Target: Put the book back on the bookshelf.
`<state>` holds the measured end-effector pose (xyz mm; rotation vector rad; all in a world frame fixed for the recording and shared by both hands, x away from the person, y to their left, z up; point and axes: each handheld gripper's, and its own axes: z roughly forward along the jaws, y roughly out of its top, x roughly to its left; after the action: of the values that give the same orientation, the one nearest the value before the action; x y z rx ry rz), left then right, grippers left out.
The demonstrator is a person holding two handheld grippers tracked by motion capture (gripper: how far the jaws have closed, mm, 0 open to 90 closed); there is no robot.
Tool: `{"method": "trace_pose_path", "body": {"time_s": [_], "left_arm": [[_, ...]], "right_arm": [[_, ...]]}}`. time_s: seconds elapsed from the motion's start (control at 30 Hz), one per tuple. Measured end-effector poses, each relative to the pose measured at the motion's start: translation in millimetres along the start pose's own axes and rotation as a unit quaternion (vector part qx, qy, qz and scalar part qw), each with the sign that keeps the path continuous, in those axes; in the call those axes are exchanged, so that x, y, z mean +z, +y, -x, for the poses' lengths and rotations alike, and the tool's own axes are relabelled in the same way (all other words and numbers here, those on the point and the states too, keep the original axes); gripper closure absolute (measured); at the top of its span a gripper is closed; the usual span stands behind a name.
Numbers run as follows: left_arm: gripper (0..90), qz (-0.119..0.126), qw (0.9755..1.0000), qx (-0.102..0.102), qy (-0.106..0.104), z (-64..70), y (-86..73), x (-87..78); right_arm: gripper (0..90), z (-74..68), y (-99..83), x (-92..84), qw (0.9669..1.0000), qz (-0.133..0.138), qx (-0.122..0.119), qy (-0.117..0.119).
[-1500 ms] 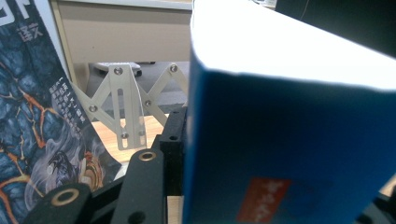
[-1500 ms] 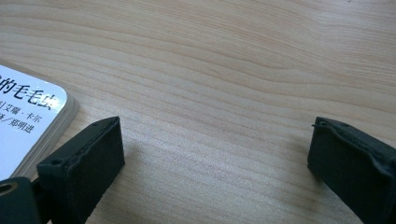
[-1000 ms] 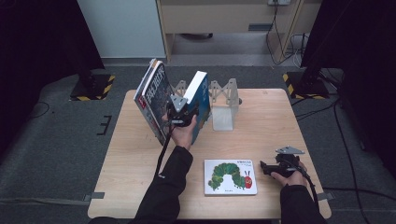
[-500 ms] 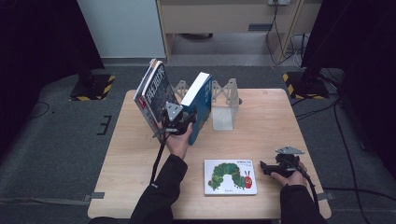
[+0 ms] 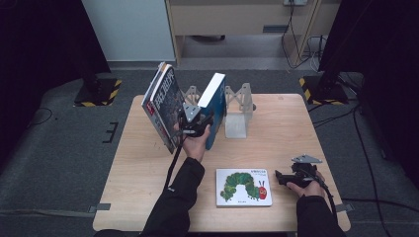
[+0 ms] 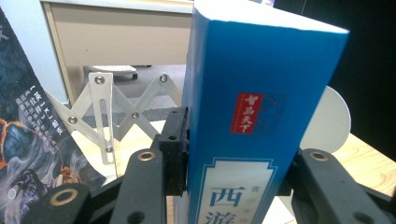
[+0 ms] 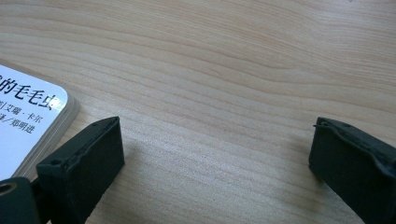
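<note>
My left gripper [image 5: 196, 122] is shut on the spine of a thick blue book [image 5: 217, 103], which it holds upright over the far middle of the wooden table [image 5: 276, 128]. In the left gripper view its pads press both sides of the blue book [image 6: 261, 116]. A dark-covered book [image 5: 163, 106] leans just left of it. Behind them stands a white folding book rack [image 5: 238, 108] with scissor arms [image 6: 116, 107]. My right gripper [image 5: 279, 177] rests open on the table near the front right. Its jaws stand wide apart over bare wood [image 7: 215, 158].
A white picture book with a green caterpillar [image 5: 243, 186] lies flat near the front edge, and its rounded corner [image 7: 28, 126] sits beside my right gripper's left jaw. A wooden desk [image 5: 237, 19] and black stand bases on grey carpet lie beyond the table.
My left hand has shifted a little with the blue book, which stays upright in the grip. My right hand has not moved.
</note>
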<state>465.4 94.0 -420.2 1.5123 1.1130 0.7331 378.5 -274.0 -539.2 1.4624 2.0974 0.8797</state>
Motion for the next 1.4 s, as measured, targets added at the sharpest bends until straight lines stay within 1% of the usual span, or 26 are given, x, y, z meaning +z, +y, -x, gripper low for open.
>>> {"method": "trace_pose_path", "body": {"time_s": [0.03, 0.13, 0.2, 0.23, 0.37, 0.43, 0.57, 0.63, 0.67, 0.73, 0.83, 0.87, 0.93, 1.0, 1.07, 1.13, 1.2, 1.3, 1.4], "left_arm": [[57.6, 0.001, 1.0, -0.002, -0.005, -0.7, -1.1, -1.3], [56.5, 0.001, 0.9999, -0.001, -0.01, -2.7, -5.2, -9.3], [56.5, 0.001, 0.9998, -0.011, -0.015, -3.4, -7.4, -12.6], [56.5, 0.001, 0.9998, -0.012, -0.015, -3.6, -7.8, -13.1], [58.1, -0.003, 1.0, -0.003, -0.003, -0.8, -4.1, -10.7], [58.5, -0.002, 1.0, -0.004, -0.003, 0.6, -3.5, -7.8], [58.2, -0.004, 1.0, -0.007, 0.003, 3.9, 0.3, 1.0], [57.6, -0.004, 1.0, -0.003, 0.005, 6.0, 3.0, 5.6], [57.3, -0.002, 1.0, -0.004, 0.005, 7.4, 4.8, 9.0], [56.0, -0.002, 1.0, -0.003, 0.003, 7.9, 5.4, 11.2], [53.2, -0.007, 0.9999, 0.008, -0.005, 9.2, 2.4, 11.2], [52.9, 0.0, 0.9999, 0.009, -0.008, 8.8, -0.3, 9.3], [52.7, 0.004, 0.9998, -0.001, -0.018, 5.4, -4.7, 5.2], [53.3, 0.004, 0.9999, 0.002, -0.016, 5.1, -6.2, 2.7], [53.8, 0.0, 0.9998, 0.003, -0.019, 4.8, -6.2, 1.1], [54.3, -0.006, 0.9998, 0.005, -0.017, 5.3, -4.2, 1.5], [54.8, -0.008, 0.9998, 0.008, -0.015, 7.0, -2.2, 2.4], [55.1, -0.007, 0.9998, 0.004, -0.017, 10.9, -1.0, 5.7], [54.6, -0.011, 0.9997, 0.01, -0.019, 17.9, 0.9, 11.1]], "right_arm": [[3.4, 0.1, 0.0, -0.1, 1.0, 0.0, -0.001, 0.0], [3.4, 0.0, 0.0, -0.1, 1.0, 0.0, -0.001, 0.0], [3.4, -0.2, 0.0, 0.0, 1.0, 0.0, 0.0, -0.001], [3.4, -0.2, 0.0, 0.0, 1.0, 0.0, 0.0, -0.001], [3.4, -0.2, 0.0, -0.1, 1.0, 0.0, -0.001, -0.002], [3.4, -0.3, 0.0, 0.0, 1.0, 0.0, 0.0, -0.002], [3.3, -0.3, 0.1, 0.1, 1.0, 0.0, 0.0, -0.001], [3.3, -0.3, 0.1, 0.1, 1.0, 0.0, 0.0, -0.001], [3.3, -0.3, 0.1, 0.1, 1.0, 0.0, 0.0, -0.001], [3.3, -0.3, 0.1, 0.1, 1.0, 0.0, 0.0, -0.001], [3.3, -0.3, 0.1, 0.1, 1.0, 0.0, 0.0, -0.001], [3.3, -0.2, 0.1, 0.0, 1.0, -0.001, -0.001, -0.001], [3.3, -0.3, 0.1, 0.1, 1.0, 0.0, 0.0, -0.001], [3.3, -0.3, 0.1, 0.1, 1.0, 0.0, 0.0, -0.001], [3.3, -0.3, 0.0, 0.0, 1.0, -0.001, -0.001, -0.001], [3.3, -0.2, 0.0, 0.0, 1.0, -0.001, -0.001, -0.001], [3.3, -0.3, 0.1, 0.1, 1.0, 0.0, 0.0, -0.001], [3.3, -0.3, 0.1, 0.1, 1.0, 0.0, 0.0, -0.001], [3.2, -0.3, 0.2, 0.2, 1.0, 0.0, 0.0, -0.001]]}}
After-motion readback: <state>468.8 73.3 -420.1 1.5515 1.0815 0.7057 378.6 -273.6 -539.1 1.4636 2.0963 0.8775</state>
